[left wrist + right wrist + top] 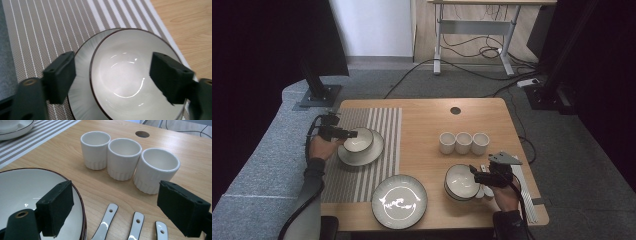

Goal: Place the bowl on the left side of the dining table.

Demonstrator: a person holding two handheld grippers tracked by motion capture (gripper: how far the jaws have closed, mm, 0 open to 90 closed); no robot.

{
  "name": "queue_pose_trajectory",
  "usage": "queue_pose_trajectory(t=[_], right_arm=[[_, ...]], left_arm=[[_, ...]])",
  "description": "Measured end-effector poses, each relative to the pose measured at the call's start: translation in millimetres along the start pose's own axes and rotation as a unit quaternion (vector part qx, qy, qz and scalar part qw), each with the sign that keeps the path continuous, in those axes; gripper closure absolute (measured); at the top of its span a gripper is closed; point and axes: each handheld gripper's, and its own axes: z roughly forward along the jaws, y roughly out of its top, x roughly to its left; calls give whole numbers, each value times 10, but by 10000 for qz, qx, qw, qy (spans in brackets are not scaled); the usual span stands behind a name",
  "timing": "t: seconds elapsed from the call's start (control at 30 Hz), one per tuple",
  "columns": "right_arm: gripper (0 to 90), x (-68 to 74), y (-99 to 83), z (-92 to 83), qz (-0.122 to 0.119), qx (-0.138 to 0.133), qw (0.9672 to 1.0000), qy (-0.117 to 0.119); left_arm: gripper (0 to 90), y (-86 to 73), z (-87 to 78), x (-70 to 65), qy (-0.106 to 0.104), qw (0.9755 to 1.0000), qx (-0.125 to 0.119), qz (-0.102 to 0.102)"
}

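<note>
While the left gripper [346,133] hangs just above the near-left rim of the small bowl [358,139], its jaws stand spread with the rim between them and neither pad pressing; that bowl sits inside a saucer plate [373,153] on the striped mat [362,120]. Farther right on the counter [432,115], the right gripper [476,173], jaws spread and empty, hovers at the right edge of a second bowl [460,182], so that hand is nearer it, with three cups [463,142] beyond
</note>
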Motion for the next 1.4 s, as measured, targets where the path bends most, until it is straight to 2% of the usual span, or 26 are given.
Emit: queue_pose_trajectory(t=[0.1, 0.23, 0.33, 0.5, 0.63, 0.83, 0.97, 1.2, 1.4], right_arm=[[134, 0, -1, 2, 30, 7, 10000, 31], [133, -4, -3, 4, 37, 26, 10000, 44], [132, -3, -5, 11, 33, 48, 10000, 50], [132, 3, -7, 12, 27, 69, 9999, 73], [132, 2, -11, 12, 28, 88, 9999, 73], [132, 7, -14, 16, 1, 107, 9999, 76], [131, 14, -19, 25, 5, 137, 9999, 92], [131, 16, -30, 34, 19, 156, 9998, 104], [129, 21, -34, 40, 54, 99, 9997, 204]], left_arm=[[160, -8, -68, -25, -84, 9998, -183, 16], [150, -18, -148, -83, -171, 9993, -280, 184], [137, -22, -214, -142, -191, 9984, -425, 324], [92, -29, -350, -281, -185, 9956, -705, 596], [85, -63, -444, -396, -242, 9922, -895, 838], [13, -178, -487, -570, -336, 9871, -1117, 1101], [0, -284, -472, -673, -408, 9849, -1203, 1172], [0, -508, -457, -850, -604, 9779, -1410, 1417], [0, -702, -433, -964, -870, 9729, -1540, 1487]])
